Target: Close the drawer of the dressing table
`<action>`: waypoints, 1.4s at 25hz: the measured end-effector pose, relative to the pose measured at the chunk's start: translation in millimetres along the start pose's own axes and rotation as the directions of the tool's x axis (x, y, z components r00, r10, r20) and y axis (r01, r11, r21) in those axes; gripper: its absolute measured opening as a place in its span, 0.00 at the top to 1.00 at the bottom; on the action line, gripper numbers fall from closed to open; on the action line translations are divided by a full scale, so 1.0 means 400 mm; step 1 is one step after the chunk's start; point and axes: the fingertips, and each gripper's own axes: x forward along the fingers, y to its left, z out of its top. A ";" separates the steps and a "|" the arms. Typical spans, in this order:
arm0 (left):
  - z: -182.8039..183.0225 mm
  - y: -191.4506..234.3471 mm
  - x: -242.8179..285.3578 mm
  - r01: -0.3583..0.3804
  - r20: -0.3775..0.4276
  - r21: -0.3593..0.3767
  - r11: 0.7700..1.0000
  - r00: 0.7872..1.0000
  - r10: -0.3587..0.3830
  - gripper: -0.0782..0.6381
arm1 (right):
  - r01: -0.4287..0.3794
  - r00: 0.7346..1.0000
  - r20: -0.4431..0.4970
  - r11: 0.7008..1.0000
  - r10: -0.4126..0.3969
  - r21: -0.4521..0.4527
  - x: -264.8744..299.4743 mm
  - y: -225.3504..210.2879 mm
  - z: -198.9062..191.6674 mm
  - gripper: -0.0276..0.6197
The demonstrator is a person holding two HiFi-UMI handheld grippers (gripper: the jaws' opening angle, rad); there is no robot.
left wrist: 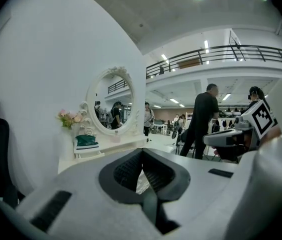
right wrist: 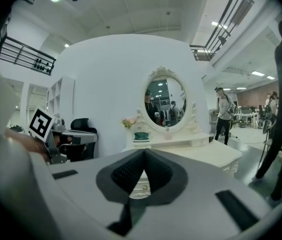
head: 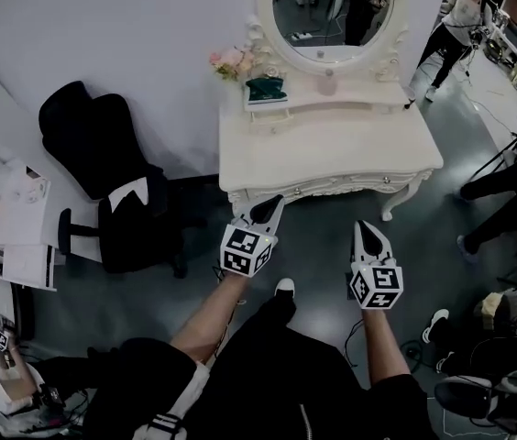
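Observation:
The white dressing table (head: 332, 145) with its oval mirror (head: 327, 7) stands against the wall straight ahead. Its carved drawer front (head: 332, 187) runs under the tabletop's near edge; whether it stands out I cannot tell. My left gripper (head: 272, 205) is shut and empty, its tips close to the left end of that front. My right gripper (head: 364, 227) is shut and empty too, a little short of the table. In the left gripper view the shut left gripper (left wrist: 142, 153) points at the carved front (left wrist: 140, 182). In the right gripper view the right gripper (right wrist: 144, 153) does the same.
A black office chair (head: 112, 181) stands left of the table. Pink flowers (head: 231, 62), a green item (head: 265, 88) and a small pink bottle (head: 329, 82) sit on the table's back shelf. People (head: 456, 16) and tripod legs (head: 506, 154) are to the right.

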 end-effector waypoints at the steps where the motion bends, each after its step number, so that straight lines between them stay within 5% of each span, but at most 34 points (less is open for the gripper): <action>1: 0.008 0.022 0.033 0.001 0.000 0.000 1.000 1.000 -0.001 0.88 | 0.000 1.000 -0.002 1.000 0.000 -0.001 0.035 -0.015 0.009 0.96; 19: 0.091 0.279 0.484 -0.012 -0.009 -0.005 1.000 1.000 0.012 0.88 | -0.037 0.999 -0.018 0.999 0.037 -0.008 0.505 -0.245 0.102 0.96; 27: 0.121 0.381 0.716 -0.138 -0.019 -0.041 0.990 0.990 0.138 0.88 | -0.148 0.988 -0.042 0.989 0.148 -0.001 0.764 -0.422 0.144 0.96; 35: 0.169 0.458 0.877 -0.308 -0.038 -0.065 0.949 0.951 0.306 0.88 | -0.330 0.942 -0.067 0.944 0.328 -0.019 1.004 -0.536 0.223 0.96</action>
